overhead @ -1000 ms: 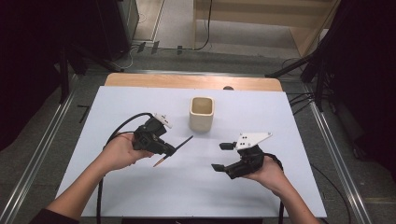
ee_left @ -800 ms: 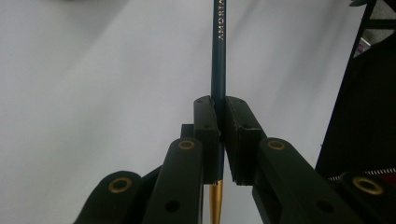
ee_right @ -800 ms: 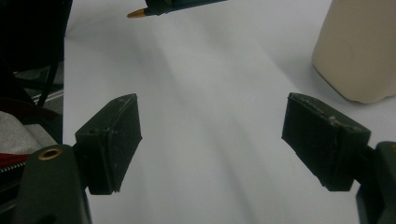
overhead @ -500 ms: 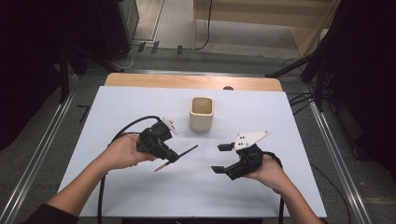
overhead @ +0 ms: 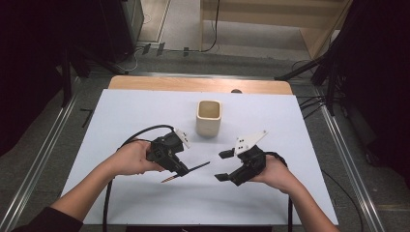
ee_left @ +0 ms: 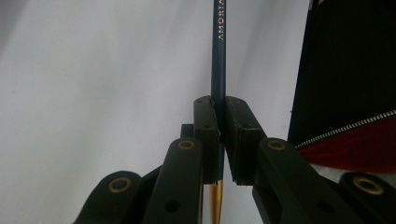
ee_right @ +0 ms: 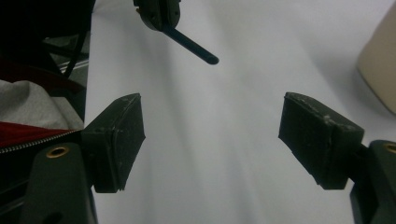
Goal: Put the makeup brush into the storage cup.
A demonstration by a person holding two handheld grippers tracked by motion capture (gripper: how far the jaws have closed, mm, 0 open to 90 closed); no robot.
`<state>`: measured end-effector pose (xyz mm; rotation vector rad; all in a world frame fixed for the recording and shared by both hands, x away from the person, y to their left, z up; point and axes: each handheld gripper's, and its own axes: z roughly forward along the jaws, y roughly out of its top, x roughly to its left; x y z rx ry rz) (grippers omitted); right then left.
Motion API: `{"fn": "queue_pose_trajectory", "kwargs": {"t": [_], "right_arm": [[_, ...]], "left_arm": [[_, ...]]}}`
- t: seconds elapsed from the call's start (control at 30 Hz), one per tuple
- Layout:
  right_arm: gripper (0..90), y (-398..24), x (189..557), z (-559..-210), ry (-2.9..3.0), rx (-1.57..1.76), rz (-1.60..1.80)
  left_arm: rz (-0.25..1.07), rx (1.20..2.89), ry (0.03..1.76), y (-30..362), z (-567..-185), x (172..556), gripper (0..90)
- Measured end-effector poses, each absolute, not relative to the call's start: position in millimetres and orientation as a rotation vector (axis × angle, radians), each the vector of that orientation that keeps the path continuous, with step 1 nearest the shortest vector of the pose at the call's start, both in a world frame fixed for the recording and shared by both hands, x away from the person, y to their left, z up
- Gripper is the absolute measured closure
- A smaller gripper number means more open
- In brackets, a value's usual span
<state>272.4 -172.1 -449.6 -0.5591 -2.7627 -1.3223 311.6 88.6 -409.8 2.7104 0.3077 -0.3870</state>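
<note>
The pencil point(overhead: 186, 171) is clamped in the left gripper point(overhead: 180, 167) above the surface point(overhead: 121, 116), the right gripper point(overhead: 223, 166) is held wide and empty, and the cup point(overhead: 209, 117) remains unfilled.

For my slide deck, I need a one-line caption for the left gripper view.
Left hand-held gripper shut on a dark blue pencil above the white table.

White-topped table point(overhead: 145, 111), grey floor point(overhead: 43, 159), dark surroundings.
</note>
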Motion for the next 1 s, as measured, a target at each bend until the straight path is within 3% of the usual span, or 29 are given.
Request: {"fn": "queue_pose_trajectory", "kwargs": {"t": [0.47,0.67,0.7,1.0], "right_arm": [[29.4,-151.7,281.9,-452.3,-2.740,-0.428,-1.236],[41.7,-143.7,285.0,-452.1,-2.733,-0.384,-1.196],[47.7,-141.1,286.1,-452.4,-2.727,-0.388,-1.183],[61.6,-131.7,287.9,-454.8,-2.701,-0.350,-1.151]], "left_arm": [[-0.422,2.721,0.237,76.9,-412.0,308.9,84.2],[-0.438,2.717,0.221,74.5,-412.2,307.9,84.1],[-0.426,2.725,0.204,73.4,-412.8,307.0,84.2],[-0.415,2.724,0.172,69.1,-414.2,305.2,84.2]]}}
